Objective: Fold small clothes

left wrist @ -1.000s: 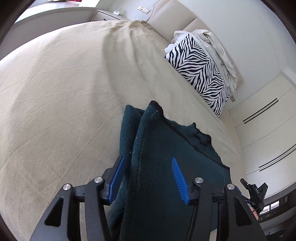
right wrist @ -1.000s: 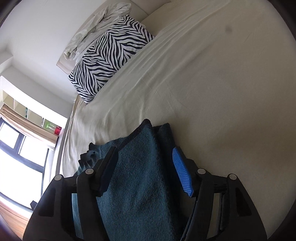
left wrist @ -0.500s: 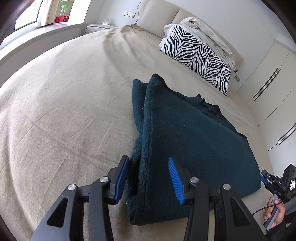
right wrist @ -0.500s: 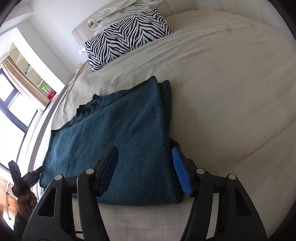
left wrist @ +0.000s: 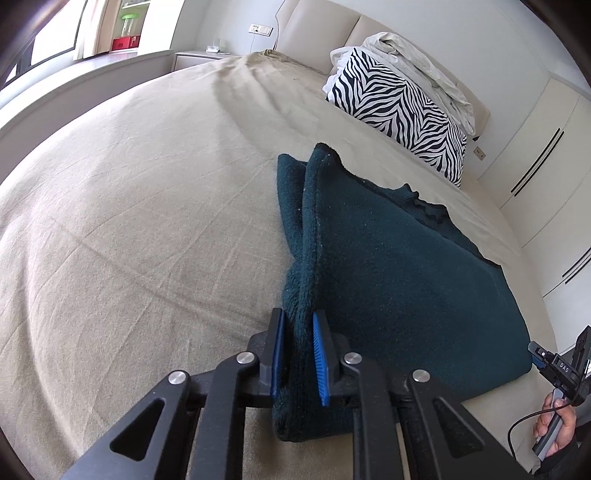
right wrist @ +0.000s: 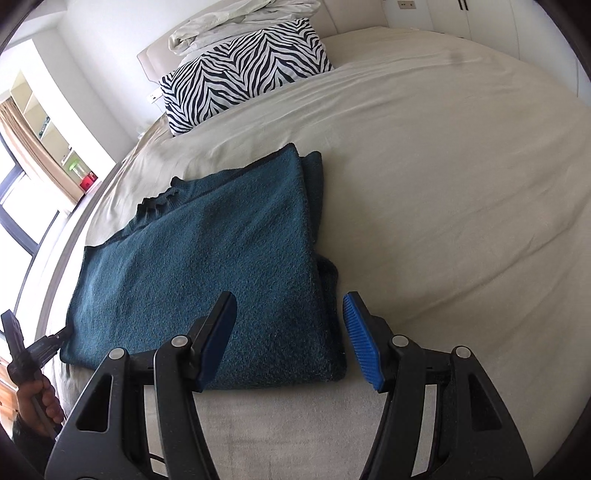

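Note:
A dark teal fleece garment lies folded on the beige bed; it also shows in the right wrist view. My left gripper is shut on the garment's near left folded edge, the blue pads pinching the thick fabric. My right gripper is open, its jaws astride the garment's near right corner, just above it and holding nothing. The garment's collar points toward the far left in the right wrist view.
A zebra-striped pillow and a crumpled white sheet lie at the headboard. The beige bedsheet spreads wide around the garment. The other gripper and hand show at each view's edge. White wardrobes stand on the right.
The garment went from hanging between the grippers to lying flat on the bed. Both grippers drew back to its near edge. The left jaws closed on the fold; the right stayed open.

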`<state>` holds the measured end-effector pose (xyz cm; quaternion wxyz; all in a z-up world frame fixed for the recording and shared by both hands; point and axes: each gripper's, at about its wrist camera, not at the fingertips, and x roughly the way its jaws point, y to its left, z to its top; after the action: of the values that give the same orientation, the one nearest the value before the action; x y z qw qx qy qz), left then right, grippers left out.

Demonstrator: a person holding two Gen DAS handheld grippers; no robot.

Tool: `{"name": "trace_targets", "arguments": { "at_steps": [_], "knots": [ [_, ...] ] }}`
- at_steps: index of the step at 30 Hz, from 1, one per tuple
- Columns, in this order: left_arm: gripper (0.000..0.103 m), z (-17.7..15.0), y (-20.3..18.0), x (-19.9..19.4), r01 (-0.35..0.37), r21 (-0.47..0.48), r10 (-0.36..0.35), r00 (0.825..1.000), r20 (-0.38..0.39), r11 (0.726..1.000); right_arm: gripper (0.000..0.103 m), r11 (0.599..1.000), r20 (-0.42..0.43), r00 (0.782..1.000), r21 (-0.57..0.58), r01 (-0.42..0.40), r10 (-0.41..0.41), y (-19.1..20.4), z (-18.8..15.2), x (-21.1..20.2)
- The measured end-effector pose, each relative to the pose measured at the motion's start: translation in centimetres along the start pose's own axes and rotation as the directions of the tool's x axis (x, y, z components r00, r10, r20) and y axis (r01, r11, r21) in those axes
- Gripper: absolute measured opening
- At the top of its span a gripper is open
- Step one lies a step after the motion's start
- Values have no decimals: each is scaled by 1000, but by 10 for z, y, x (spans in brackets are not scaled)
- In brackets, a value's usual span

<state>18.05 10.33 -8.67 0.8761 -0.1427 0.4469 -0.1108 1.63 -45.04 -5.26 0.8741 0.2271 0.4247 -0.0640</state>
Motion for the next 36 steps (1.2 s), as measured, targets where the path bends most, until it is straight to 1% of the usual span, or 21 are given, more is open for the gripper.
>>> {"name": "trace_targets", "arguments": {
  "at_steps": [2, 4, 5, 7, 9, 12, 21, 25, 28, 31, 34, 36],
  "knots": [
    [15, -1, -1, 0, -6, 8, 6, 1000, 3, 1000, 50, 999, -23, 999, -41, 21, -22, 5, 1, 6],
    [14, -1, -3, -1, -13, 17, 12, 1000, 8, 1000, 42, 997, -29, 999, -59, 40, -42, 7, -1, 9],
    [13, -1, -4, -2, -17, 25, 16, 1000, 14, 1000, 34, 998, -29, 999, -56, 43, -45, 6, -1, 9],
    [13, -2, -6, -3, -27, 41, 26, 999, 23, 999, 28, 998, -25, 998, -51, 48, -49, 4, -1, 8],
    [12, -2, -8, -5, -33, 50, 31, 999, 31, 998, 16, 996, -23, 998, -56, 63, -64, 2, -1, 7],
    [12, -3, -9, -9, -34, 53, 31, 999, 42, 998, 9, 995, -15, 997, -68, 74, -75, 1, 0, 3],
    [11, -11, -12, -21, -46, 82, 40, 997, 68, 996, 6, 984, 26, 994, -139, 113, -111, 17, -1, -9],
    [11, -16, -2, -17, -35, 53, 33, 998, 51, 998, 5, 976, 25, 992, -174, 129, -126, 24, -5, -10],
    [11, -18, 3, -18, -26, 38, 25, 999, 47, 999, 5, 983, 10, 993, -138, 120, -120, 16, -7, -8],
    [9, -20, 2, -21, -36, 54, 33, 998, 47, 998, 5, 995, -4, 997, -64, 82, -83, 1, -9, -8],
    [8, -21, -13, -29, -76, 132, 67, 995, 73, 988, 5, 997, -15, 998, -32, 63, -64, -6, -11, -6],
    [8, -22, -19, -29, -86, 159, 74, 994, 76, 984, 5, 997, -18, 998, -36, 66, -66, -6, -11, -3]
  ]
}}
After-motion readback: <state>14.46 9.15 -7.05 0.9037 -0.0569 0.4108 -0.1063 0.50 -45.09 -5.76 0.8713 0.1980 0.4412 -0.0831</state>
